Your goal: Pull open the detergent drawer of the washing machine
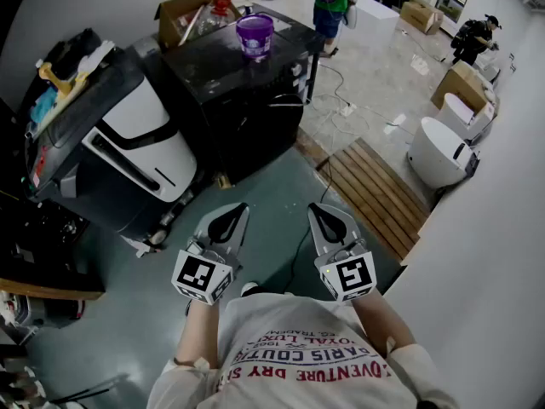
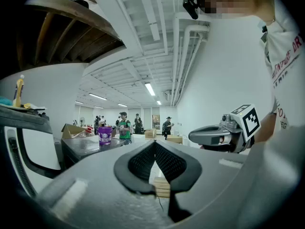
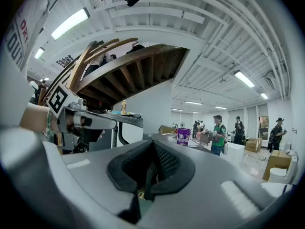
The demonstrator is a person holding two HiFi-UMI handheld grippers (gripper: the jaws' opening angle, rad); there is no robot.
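Jaws of left gripper (image 1: 237, 211) pressed together, nothing between; right gripper (image 1: 317, 211) same. Both level, side by side over floor (image 1: 268, 186). Well apart at left, washing machine (image 1: 140, 139) on floor, beside black cabinet (image 1: 243, 100) carrying purple bucket (image 1: 255, 34).

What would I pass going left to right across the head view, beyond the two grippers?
washing machine → purple bucket → wooden slat platform → white toilet-like fixture
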